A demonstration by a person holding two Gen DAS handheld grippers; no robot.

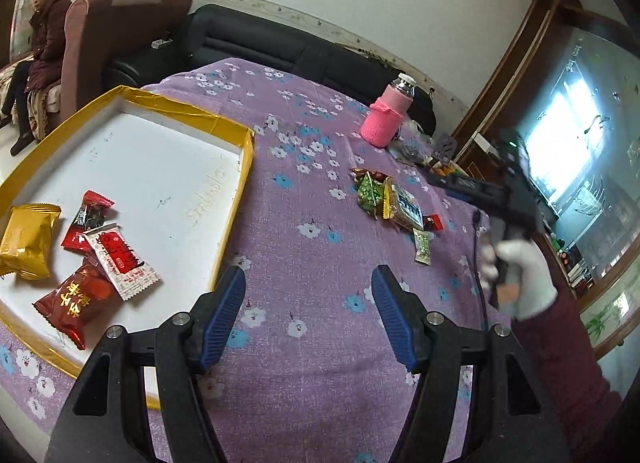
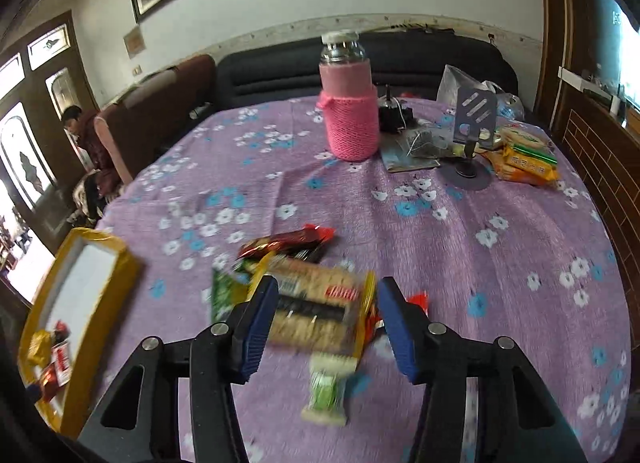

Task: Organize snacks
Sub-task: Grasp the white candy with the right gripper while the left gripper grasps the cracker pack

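Snacks: four in the tray (image 1: 224, 119), left tongs (image 1: 308, 315) empty.

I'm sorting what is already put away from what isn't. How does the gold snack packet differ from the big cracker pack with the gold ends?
The gold snack packet lies inside the gold-rimmed tray; the cracker pack lies on the purple tablecloth, outside it. The gold snack packet is opaque and plain; the cracker pack is see-through, showing biscuits. The packet is squarish, the pack longer. Both are sealed and lie flat.
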